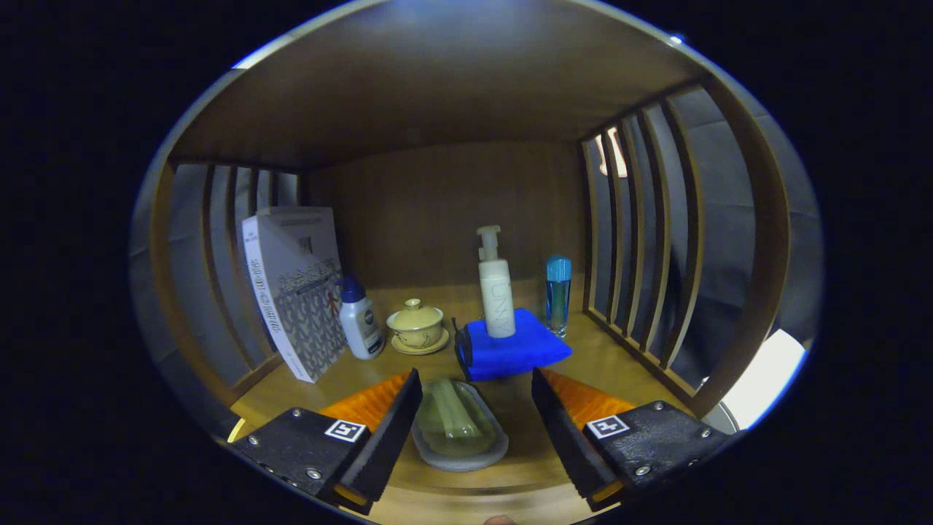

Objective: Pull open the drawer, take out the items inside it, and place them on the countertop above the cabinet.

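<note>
Wooden counter [612,361], enclosed: solid wood back panel, wood ceiling, slatted side walls [641,240] left and right with dark cloth visible through the gaps.

Gripper [477,408]: fingers spread wide apart, clasping nothing.

Soap dish [459,426]: pale greenish bar in a grey oval tray, lying on the counter between the fingers, nearer the left one; whether that finger touches it cannot be told.

Blue folded cloth [510,354]: just beyond the fingers, flat on the counter.

White pump bottle [496,292]: upright on the cloth.

Blue-capped bottle [558,292]: upright, beside the cloth, near the right slats.

Yellow lidded cup on saucer [416,327]: left of the cloth.

Small white bottle, blue cap [360,321]: just beside the cup.

Book [295,292]: leaning against the left slats.
</note>
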